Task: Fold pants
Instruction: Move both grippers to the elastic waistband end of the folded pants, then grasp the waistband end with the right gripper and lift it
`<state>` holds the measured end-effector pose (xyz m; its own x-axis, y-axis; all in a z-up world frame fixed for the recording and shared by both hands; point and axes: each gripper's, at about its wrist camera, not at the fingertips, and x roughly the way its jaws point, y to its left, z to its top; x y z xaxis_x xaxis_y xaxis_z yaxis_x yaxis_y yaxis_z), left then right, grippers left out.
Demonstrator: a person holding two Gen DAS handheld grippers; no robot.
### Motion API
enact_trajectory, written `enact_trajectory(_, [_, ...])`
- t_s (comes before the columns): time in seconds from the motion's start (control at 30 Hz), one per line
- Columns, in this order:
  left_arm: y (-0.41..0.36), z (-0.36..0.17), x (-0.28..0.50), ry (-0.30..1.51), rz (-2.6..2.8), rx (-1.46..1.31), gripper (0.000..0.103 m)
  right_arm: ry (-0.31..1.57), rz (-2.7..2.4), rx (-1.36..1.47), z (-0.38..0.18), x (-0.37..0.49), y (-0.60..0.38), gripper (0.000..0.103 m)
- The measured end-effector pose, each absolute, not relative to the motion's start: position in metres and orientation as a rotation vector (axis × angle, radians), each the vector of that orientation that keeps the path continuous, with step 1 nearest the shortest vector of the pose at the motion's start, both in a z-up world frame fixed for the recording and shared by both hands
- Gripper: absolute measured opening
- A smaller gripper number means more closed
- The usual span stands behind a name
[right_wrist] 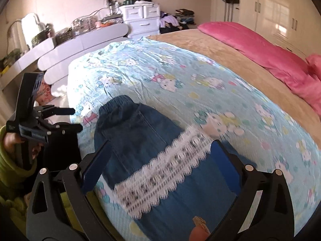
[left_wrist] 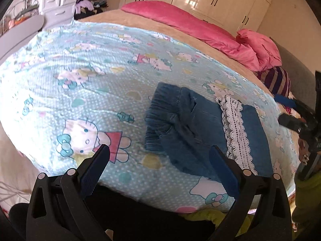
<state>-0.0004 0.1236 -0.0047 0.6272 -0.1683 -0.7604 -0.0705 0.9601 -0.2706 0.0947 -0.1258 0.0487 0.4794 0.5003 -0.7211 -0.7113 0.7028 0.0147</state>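
Cartoon-print bedspread [left_wrist: 80, 84] bears folded denim pants [left_wrist: 192, 128] (lace-trimmed); left gripper [left_wrist: 158, 150] and right gripper [right_wrist: 160, 144] fingers spread wide, empty.

The pants' [right_wrist: 140, 140] lace trim [right_wrist: 160, 172] is motion-blurred, their lower end cut off.

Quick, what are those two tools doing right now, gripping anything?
Left tool: open, holding nothing.
Right tool: open wide above the pants, not gripping them.
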Motion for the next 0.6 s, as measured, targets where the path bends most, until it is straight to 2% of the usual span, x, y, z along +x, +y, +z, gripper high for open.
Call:
enact_trajectory(0.4, [0.111,-0.043,0.013,0.943,-0.223,-0.456,0.096,0.922,0.942,-0.421,0.016,0.150,-0.033,0.093])
enact_trajectory(0.47, [0.107,-0.050,0.018,0.961,-0.239,-0.484,0.086,0.949,0.978,-0.433,0.010,0.157,-0.020,0.093])
enact_trajectory(0.5, [0.106,-0.054,0.020,0.968,-0.244,-0.502,0.072,0.958,0.988,-0.436,0.008,0.160,-0.016,0.093])
enact_trajectory(0.6, [0.109,-0.063,0.024,0.966,-0.248,-0.554,0.060,1.021,1.040,-0.452,-0.005,0.171,0.004,0.093])
